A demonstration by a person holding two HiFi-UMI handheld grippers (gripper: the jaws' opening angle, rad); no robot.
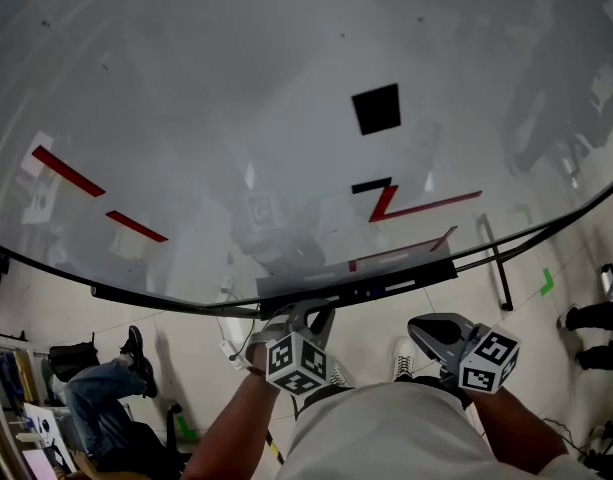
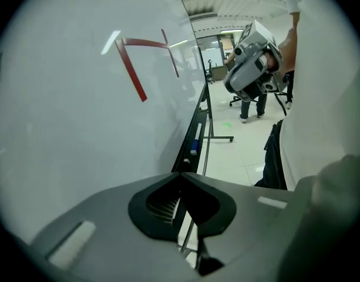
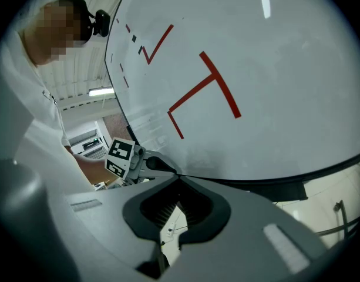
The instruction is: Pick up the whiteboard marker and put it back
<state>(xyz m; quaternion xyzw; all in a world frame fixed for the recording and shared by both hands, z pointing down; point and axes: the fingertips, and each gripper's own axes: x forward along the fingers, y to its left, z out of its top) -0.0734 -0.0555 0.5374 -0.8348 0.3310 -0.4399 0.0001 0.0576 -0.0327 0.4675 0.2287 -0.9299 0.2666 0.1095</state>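
We face a large whiteboard [image 1: 236,118] marked with red strokes and black squares, carried on a black stand [image 2: 209,122] with casters. Under it lies a pale tiled floor [image 1: 186,333] bearing a green tape mark [image 1: 547,281]. A strip light [image 3: 102,91] glows overhead.

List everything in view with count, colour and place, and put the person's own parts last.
whiteboard: one, white, fills the upper head view
red lines: several, red, drawn on the board
black squares: two, black, upper board
tray: one, black, along the board's bottom edge
whiteboard marker: one, white with a blue end, lying on the tray
green tape mark: at least one, green, floor at right
bystanders: two, one in blue jeans lower left, dark shoes far right
left claw: one, grey, shut, empty
right claw: one, grey, shut, empty
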